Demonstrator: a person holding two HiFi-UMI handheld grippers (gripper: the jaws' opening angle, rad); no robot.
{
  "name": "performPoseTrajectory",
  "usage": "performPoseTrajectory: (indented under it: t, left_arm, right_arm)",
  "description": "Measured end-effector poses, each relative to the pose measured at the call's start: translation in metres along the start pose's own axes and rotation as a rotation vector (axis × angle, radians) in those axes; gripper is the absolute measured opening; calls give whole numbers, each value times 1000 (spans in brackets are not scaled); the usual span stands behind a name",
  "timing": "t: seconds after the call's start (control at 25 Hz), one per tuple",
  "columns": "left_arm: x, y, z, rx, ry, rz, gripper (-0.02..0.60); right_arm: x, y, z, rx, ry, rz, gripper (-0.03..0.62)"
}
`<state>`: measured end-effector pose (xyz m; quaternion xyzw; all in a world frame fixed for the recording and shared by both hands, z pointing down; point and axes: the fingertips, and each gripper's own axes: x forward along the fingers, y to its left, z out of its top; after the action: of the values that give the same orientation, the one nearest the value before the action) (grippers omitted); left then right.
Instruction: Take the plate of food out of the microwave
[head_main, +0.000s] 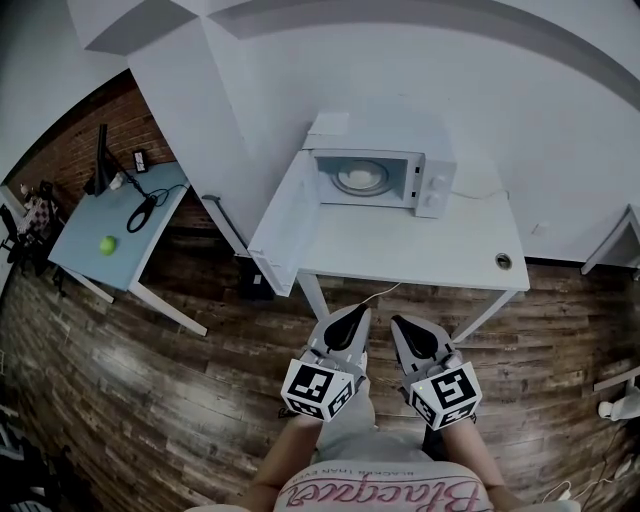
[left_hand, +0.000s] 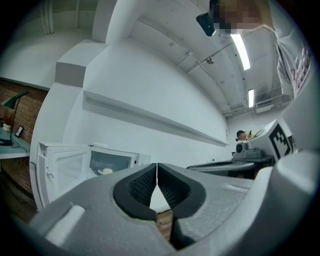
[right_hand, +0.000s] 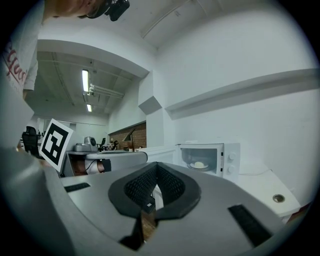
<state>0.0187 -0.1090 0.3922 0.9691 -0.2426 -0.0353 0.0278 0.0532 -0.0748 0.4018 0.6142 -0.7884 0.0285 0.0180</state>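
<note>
A white microwave (head_main: 385, 172) stands at the back of a white table (head_main: 420, 255). Its door (head_main: 283, 224) hangs wide open to the left. Inside sits a round plate (head_main: 360, 178) with pale food on it. That plate (left_hand: 106, 171) also shows in the left gripper view, and as the plate (right_hand: 199, 165) in the right gripper view. My left gripper (head_main: 356, 314) and right gripper (head_main: 399, 324) are held side by side over the floor, in front of the table and well short of the microwave. Both are shut with nothing in them.
A light blue desk (head_main: 85, 240) at the left carries a green ball (head_main: 107, 244), a lamp and cables. The white table has a round cable hole (head_main: 503, 261) near its right front corner. Wooden floor lies below me. Another table corner (head_main: 620, 235) shows at the right edge.
</note>
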Motion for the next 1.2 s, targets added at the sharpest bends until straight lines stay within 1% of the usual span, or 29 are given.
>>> performPoseTrajectory:
  t: [0.12,0.36,0.56,0.8,1.08,1.2]
  left_arm:
    - [13,11,0,-5,-1,0,3]
    - [46,30,-1,2,11,-21,3]
    - [79,53,-3,-8,17,-25,3]
    - [116,81,-1,1,24,-35,3]
    - [160,111,-8,-44,39,-40,3]
    - [178,122,-14,-57,58,-51,4]
  right_arm:
    - [11,-6,1,-1,-1,12,11]
    - [38,-31,4,-8,1,-7,11]
    - [66,-52,8,-14,4,-1,11]
    - [105,-79,13,-14,9,-7,12]
    - [146,-109,13,-1,31,-8,12]
    - [162,-121,13,7,34,-11,12]
